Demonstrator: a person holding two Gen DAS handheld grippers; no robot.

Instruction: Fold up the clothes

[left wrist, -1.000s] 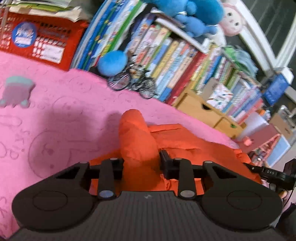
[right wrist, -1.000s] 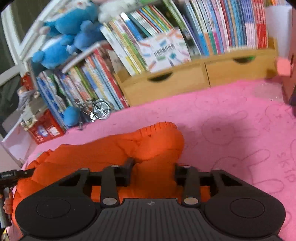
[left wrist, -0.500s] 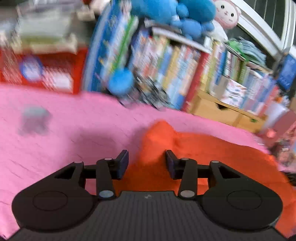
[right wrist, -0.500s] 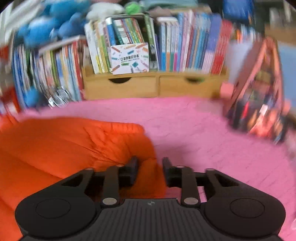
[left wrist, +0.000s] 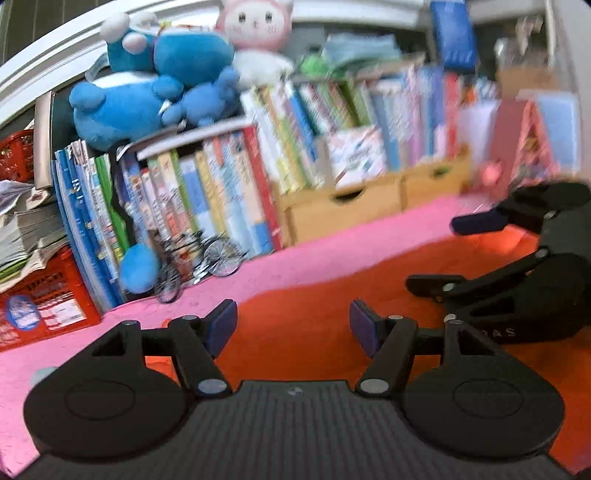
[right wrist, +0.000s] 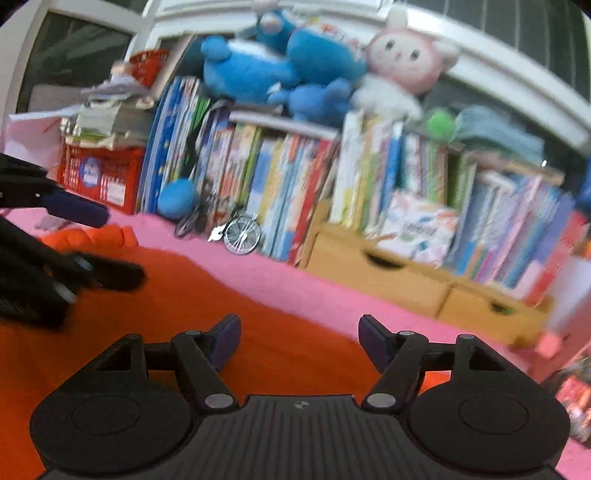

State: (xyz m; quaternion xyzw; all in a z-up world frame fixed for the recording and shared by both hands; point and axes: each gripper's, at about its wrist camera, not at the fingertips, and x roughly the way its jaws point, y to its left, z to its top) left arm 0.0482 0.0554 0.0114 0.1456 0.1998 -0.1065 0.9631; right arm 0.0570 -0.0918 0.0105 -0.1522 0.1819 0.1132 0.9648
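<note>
Both grippers have let go of the orange garment since a second ago, when each pinched a raised fold of it; the cloth has dropped and now lies flat. Left to right, with the orange garment as landmark: a red crate stands at the far left behind the pink cover on which the garment lies. Right of the crate a row of books stands upright behind the garment, with blue plush toys and a pink plush toy on top. A small toy bicycle leans at the foot of the books, just beyond the garment's far edge. Further right, wooden drawers sit behind the garment.

Left gripper: released, jaws opening, hovering over the garment with cloth visible below the gap but nothing pressed between the pads. Right gripper: likewise released, jaws opening, above the garment's right portion, pads clear of the cloth. Each gripper appears at the edge of the other's view, just beside it.
</note>
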